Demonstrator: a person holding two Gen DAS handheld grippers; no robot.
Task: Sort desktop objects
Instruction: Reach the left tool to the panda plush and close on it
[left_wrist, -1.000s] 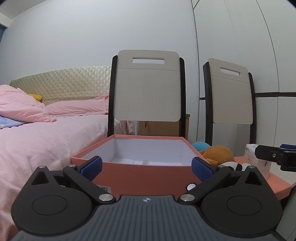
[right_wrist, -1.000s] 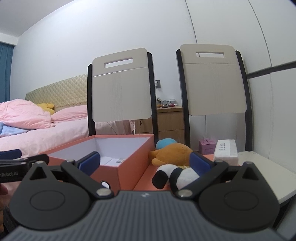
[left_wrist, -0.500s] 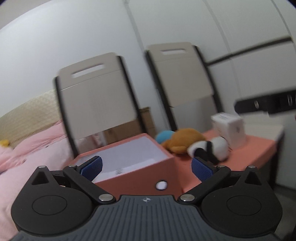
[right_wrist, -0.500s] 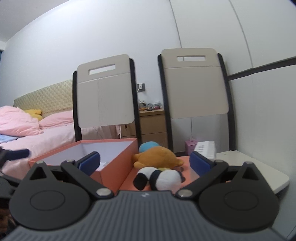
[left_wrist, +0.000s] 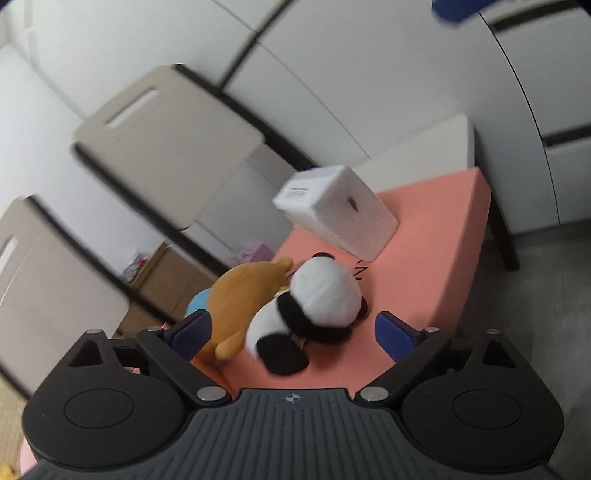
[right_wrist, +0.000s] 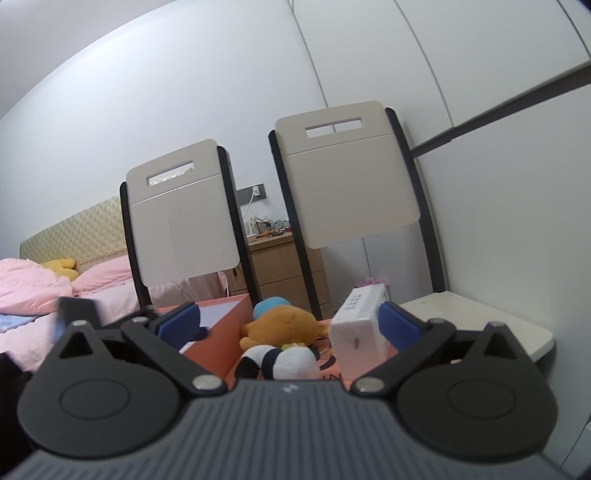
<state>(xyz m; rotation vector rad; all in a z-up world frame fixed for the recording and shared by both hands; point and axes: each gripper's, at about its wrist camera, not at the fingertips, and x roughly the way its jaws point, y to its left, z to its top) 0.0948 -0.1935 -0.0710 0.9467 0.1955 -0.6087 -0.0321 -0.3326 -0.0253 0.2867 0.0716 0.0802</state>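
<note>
In the left wrist view a panda plush (left_wrist: 314, 306) lies on the orange lid (left_wrist: 436, 258), with an orange plush (left_wrist: 240, 295), a blue plush (left_wrist: 195, 302) and a white box (left_wrist: 336, 214) beside it. My left gripper (left_wrist: 291, 332) is open, tilted, hovering over the panda. In the right wrist view my right gripper (right_wrist: 288, 321) is open, low before the panda plush (right_wrist: 280, 362), orange plush (right_wrist: 284, 321), white box (right_wrist: 358, 325) and open orange box (right_wrist: 221, 332).
Two folding chairs (right_wrist: 184, 218) (right_wrist: 347, 177) stand behind the table. A pink bed (right_wrist: 37, 295) lies left, a wooden nightstand (right_wrist: 284, 266) behind. The white table edge (right_wrist: 498, 325) is at right, and the grey floor (left_wrist: 535, 295) lies beyond it.
My left gripper has swung right from the open orange box and tilted down over the panda. My right gripper has moved closer to the plushes and the white box.
</note>
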